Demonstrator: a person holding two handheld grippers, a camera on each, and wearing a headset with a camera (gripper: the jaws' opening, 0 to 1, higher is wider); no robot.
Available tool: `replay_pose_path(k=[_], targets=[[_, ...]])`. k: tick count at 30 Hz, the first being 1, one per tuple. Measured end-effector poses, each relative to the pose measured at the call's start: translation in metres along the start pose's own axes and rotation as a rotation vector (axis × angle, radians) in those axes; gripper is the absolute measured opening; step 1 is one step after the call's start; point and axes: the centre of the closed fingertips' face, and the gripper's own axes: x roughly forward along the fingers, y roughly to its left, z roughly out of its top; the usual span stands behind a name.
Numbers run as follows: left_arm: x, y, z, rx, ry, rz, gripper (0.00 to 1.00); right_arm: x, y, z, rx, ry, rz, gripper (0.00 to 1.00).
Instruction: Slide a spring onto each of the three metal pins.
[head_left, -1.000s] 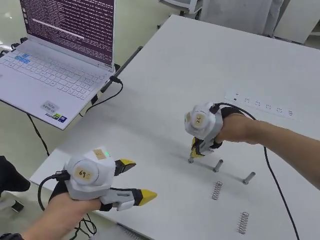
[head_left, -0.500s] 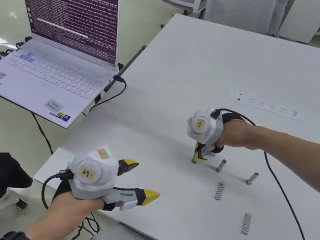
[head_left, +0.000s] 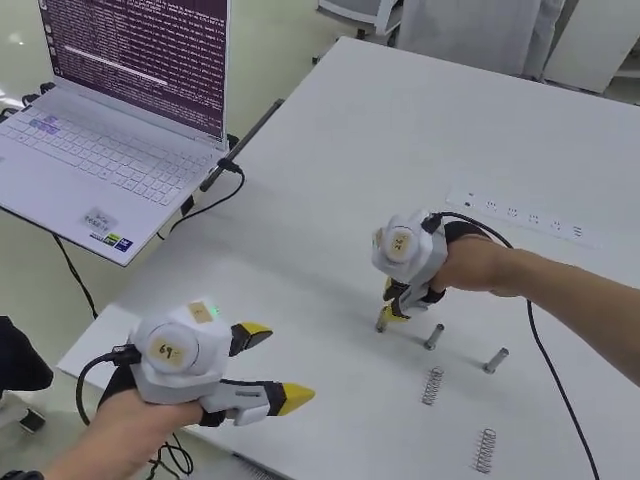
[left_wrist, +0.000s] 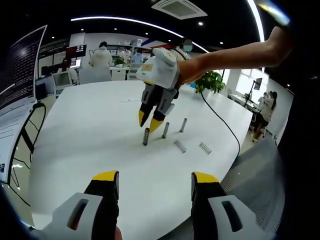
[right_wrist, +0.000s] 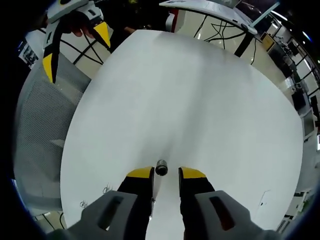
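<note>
Three short metal pins stand in a row on the white table (head_left: 330, 180). The left pin (head_left: 381, 319) (left_wrist: 146, 136) wears a spring along its length. The middle pin (head_left: 433, 336) (left_wrist: 165, 130) and the right pin (head_left: 495, 360) (left_wrist: 183, 125) are bare. My right gripper (head_left: 392, 308) (right_wrist: 166, 173) (left_wrist: 149, 121) points down just over the left pin, jaws a little apart, and the pin top (right_wrist: 161, 167) shows between them untouched. Two loose springs (head_left: 432, 385) (head_left: 485, 450) lie in front of the pins. My left gripper (head_left: 275, 365) (left_wrist: 154, 182) hangs open at the table's near edge, holding nothing.
An open laptop (head_left: 120, 120) sits on a stand to the left, its cable (head_left: 215, 190) running along the table's left edge. A white power strip (head_left: 520, 215) lies behind the pins. The right gripper's cord (head_left: 545, 360) trails across the table past the right pin.
The right gripper stays over the left pin with hardly any shift. The left gripper keeps its place at the near edge. The head camera has moved a little.
</note>
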Motion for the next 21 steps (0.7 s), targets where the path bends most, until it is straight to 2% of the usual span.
replay_pose_path(k=[12, 18, 21], targets=[[0.002, -0.006, 0.003, 0.012, -0.003, -0.013, 0.53, -0.028, 0.007, -0.009, 0.049, -0.059, -0.056, 0.22], [0.003, -0.008, 0.007, 0.018, -0.009, -0.018, 0.53, -0.044, 0.009, -0.007, 0.134, -0.143, -0.095, 0.22], [0.004, -0.008, 0.008, 0.021, -0.011, -0.018, 0.53, -0.048, 0.011, -0.010, 0.155, -0.167, -0.108, 0.22]])
